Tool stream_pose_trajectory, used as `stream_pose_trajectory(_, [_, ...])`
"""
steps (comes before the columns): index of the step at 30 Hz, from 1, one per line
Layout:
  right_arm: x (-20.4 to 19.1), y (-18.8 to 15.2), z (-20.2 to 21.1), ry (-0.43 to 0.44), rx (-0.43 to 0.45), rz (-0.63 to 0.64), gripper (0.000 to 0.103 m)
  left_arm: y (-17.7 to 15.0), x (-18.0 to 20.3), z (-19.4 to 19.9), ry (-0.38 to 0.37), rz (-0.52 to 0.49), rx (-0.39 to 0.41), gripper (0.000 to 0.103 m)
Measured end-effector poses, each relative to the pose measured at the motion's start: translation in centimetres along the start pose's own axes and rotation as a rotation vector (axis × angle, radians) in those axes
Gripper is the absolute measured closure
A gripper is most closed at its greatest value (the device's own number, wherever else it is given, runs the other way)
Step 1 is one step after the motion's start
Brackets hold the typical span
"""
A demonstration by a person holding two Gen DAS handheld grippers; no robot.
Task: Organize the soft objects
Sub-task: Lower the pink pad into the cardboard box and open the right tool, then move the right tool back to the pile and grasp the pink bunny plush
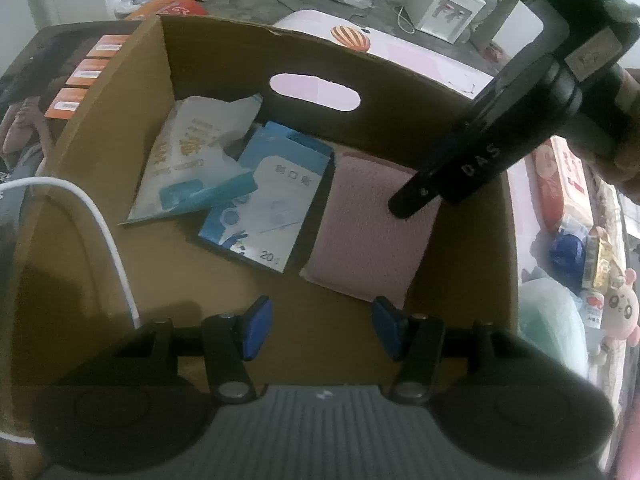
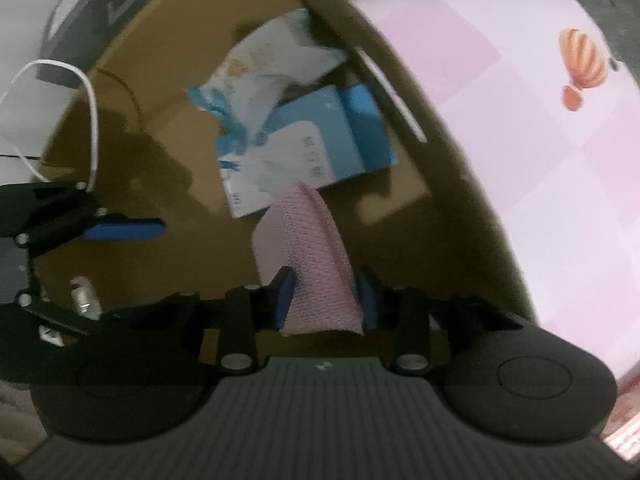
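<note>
Right now I have both claws hanging over the open cardboard box, pointing steeply down into it. My left claw stands released, its blue pads apart with only the bare box floor between them. From its camera the pink cloth lies on the box floor at the right, just beside a blue-and-white packet, which partly overlaps a pale torn pouch nearer the far wall. That wall has an oval handle cutout.

My right claw has the pink cloth between its pads. The frame is blurred, and I cannot tell whether the pads press on the fabric or merely flank it. The cloth runs from the claw toward the blue-and-white packet, its far end touching or overlapping that packet.

Beside the box, the desk's pink covering shows a striped balloon print. A white cable loops near my left claw.
</note>
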State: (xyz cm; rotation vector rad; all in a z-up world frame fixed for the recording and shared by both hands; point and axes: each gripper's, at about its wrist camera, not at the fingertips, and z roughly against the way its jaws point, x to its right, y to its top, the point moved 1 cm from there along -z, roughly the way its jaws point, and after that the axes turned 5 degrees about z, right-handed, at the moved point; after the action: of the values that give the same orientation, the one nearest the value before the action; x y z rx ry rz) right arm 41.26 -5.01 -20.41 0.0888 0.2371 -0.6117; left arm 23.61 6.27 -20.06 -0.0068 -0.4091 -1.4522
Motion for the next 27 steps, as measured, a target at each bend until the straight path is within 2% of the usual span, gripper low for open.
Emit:
stream_pose_trajectory(4, [0.3, -0.6, 0.6, -0.066, 0.023, 0.002, 0.062, 0.1, 0.3, -0.3, 0.006, -0.009, 0.003, 0.047])
stream_pose_trajectory(8, [0.4, -1.1, 1.5, -0.123, 0.083, 0.0, 0.055, 0.3, 0.6, -0.6, 0.007, -0.011, 0.009, 0.047])
stream_pose_trajectory(11, [0.8, -1.2, 1.8, -0.126, 0.173, -0.032, 0.055, 0.6, 1.0, -1.0, 0.001, -0.02, 0.015, 0.047])
stream_pose_trajectory(13, [1.5, -2.3, 3.7, -0.071, 0.297, -0.085, 0.055, 0.7, 1.2, -1.8, -0.001, -0.02, 0.005, 0.05])
stream_pose_trajectory(16, [2.7, -6.1, 6.9, 0.028, 0.478, -0.227, 0.055, 0.9, 1.7, -3.1, 0.019, -0.042, -0.013, 0.053])
stream_pose_trajectory(20, [3.4, -13.2, 9.0, 0.161, 0.648, -0.458, 0.055, 1.2, 2.3, -4.6, 0.066, -0.074, -0.037, 0.056])
stream_pose_trajectory(23, [3.4, -18.9, 8.7, 0.242, 0.71, -0.661, 0.056, 1.1, 2.9, -6.1, 0.107, -0.109, -0.073, 0.059])
stream_pose_trajectory(27, [1.8, -25.0, 7.7, 0.242, 0.748, -0.825, 0.056, 1.0, 3.9, -7.2, 0.135, -0.146, -0.087, 0.06])
